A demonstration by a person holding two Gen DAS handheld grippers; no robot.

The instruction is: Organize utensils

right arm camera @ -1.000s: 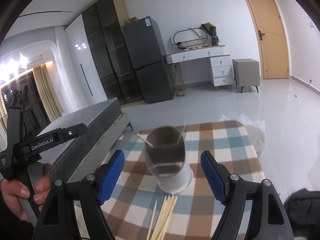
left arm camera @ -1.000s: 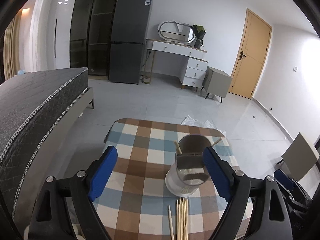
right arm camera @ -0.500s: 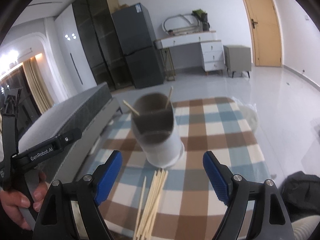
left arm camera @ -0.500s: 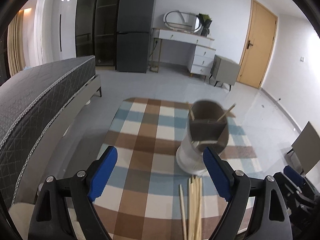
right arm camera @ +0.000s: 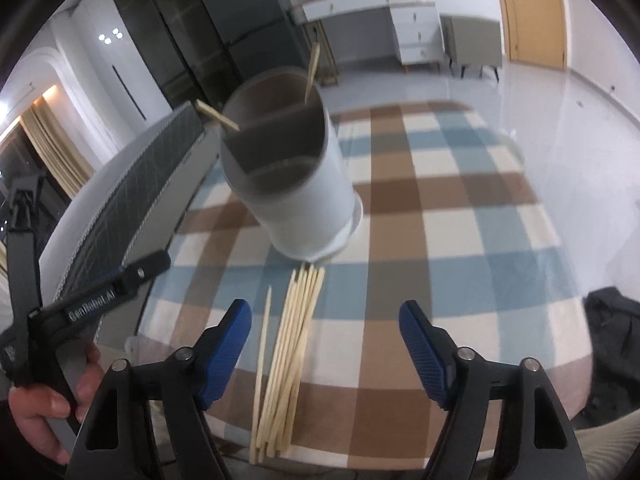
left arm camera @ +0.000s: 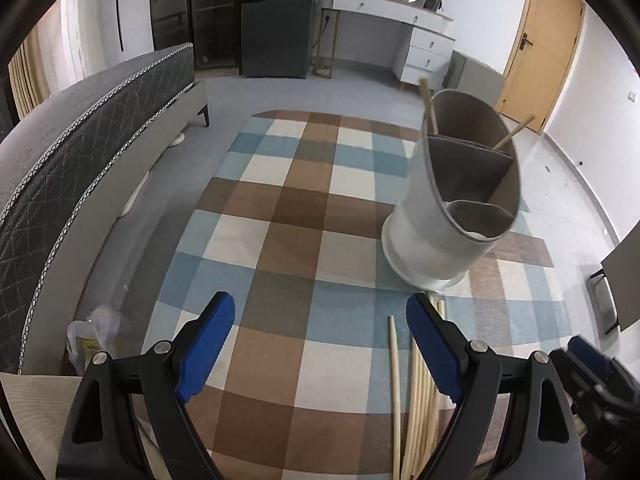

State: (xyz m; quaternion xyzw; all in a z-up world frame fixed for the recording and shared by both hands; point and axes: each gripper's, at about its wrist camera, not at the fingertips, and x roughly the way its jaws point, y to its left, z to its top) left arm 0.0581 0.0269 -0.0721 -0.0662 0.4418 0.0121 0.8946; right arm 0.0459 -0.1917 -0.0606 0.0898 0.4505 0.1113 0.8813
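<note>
A white utensil holder (left arm camera: 444, 208) with grey inner dividers stands on the checked tablecloth (left arm camera: 288, 216); two chopsticks (left arm camera: 428, 106) lean in its far compartment. It also shows in the right wrist view (right arm camera: 296, 176). A bundle of wooden chopsticks (right arm camera: 288, 356) lies on the cloth just in front of the holder, also low right in the left wrist view (left arm camera: 420, 400). My left gripper (left arm camera: 320, 344) is open and empty, left of the bundle. My right gripper (right arm camera: 324, 344) is open and empty, above the bundle.
A grey bed (left arm camera: 80, 128) runs along the left of the table. A plastic bag (left arm camera: 92, 336) lies on the floor by the bed. A dark fridge (left arm camera: 276, 20), a white dresser (left arm camera: 400, 32) and a door (left arm camera: 536, 48) stand far behind.
Both grippers have tilted down toward the table, so the holder and the chopstick bundle look nearer and larger. Both stay open and empty.
</note>
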